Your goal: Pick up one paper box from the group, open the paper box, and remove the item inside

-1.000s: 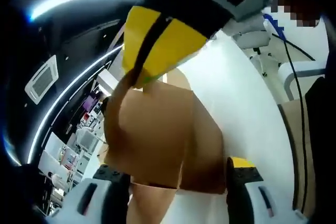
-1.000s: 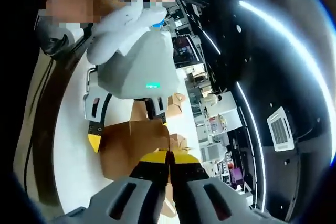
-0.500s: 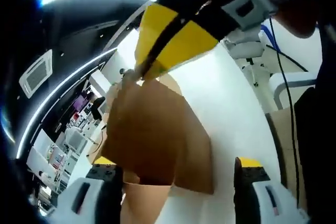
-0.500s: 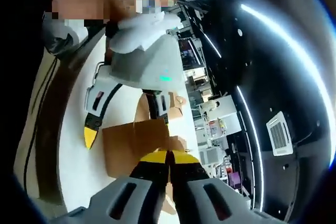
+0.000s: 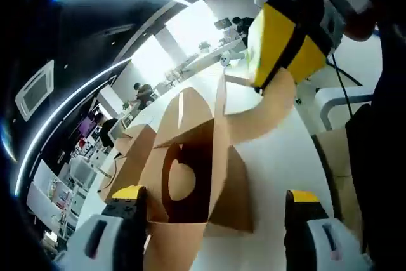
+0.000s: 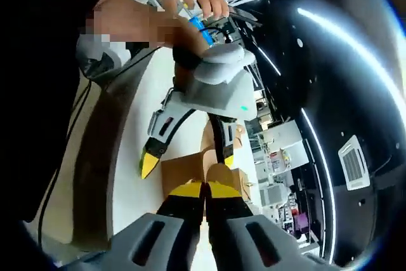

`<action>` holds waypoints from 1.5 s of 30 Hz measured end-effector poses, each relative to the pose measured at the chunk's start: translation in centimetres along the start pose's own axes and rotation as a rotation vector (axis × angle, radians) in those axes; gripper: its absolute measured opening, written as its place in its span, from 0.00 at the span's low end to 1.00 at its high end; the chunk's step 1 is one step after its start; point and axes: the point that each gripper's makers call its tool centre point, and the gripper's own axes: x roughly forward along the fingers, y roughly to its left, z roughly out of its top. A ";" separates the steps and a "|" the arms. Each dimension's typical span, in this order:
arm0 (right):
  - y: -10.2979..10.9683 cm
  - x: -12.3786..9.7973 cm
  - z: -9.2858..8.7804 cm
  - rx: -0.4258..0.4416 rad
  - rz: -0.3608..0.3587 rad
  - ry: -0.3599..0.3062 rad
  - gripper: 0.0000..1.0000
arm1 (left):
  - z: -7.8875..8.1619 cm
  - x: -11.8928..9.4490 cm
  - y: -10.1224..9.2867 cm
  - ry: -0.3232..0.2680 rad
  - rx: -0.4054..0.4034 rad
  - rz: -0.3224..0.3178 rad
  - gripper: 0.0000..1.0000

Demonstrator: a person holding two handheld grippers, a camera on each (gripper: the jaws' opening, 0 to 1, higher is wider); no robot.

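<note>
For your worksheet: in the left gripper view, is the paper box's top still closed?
No: the paper box stands open, one flap pinched by the right claw.

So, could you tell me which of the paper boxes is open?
The paper box between the left hand-held gripper's tips; its flap is lifted, unlike the boxes behind.

Paper box (image 5: 190, 157) matt brown card; table (image 5: 279, 157) smooth white; tool tips yellow plastic.

I can't read any text, label, brand or number from here. The paper box (image 5: 190, 176) faces me plain brown. The background shelves are too blurred to read.
</note>
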 end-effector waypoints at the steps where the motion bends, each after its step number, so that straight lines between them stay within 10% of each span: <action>1: 0.5 0.2 -0.1 0.004 0.015 0.003 0.03 | 0.0 0.0 0.0 -0.003 -0.001 -0.007 0.90; 10: 3.4 2.2 -2.1 0.043 0.108 0.046 0.03 | 0.9 -0.9 -0.3 -0.103 -0.097 -0.098 0.90; 33: 5.5 3.9 -4.0 -0.001 0.162 0.129 0.05 | 0.7 -0.4 -0.3 -0.071 -0.060 -0.075 0.87; 45: 0.8 0.3 -1.2 0.287 0.114 -0.057 0.07 | 0.6 -0.3 -0.3 -0.054 -0.034 -0.062 0.87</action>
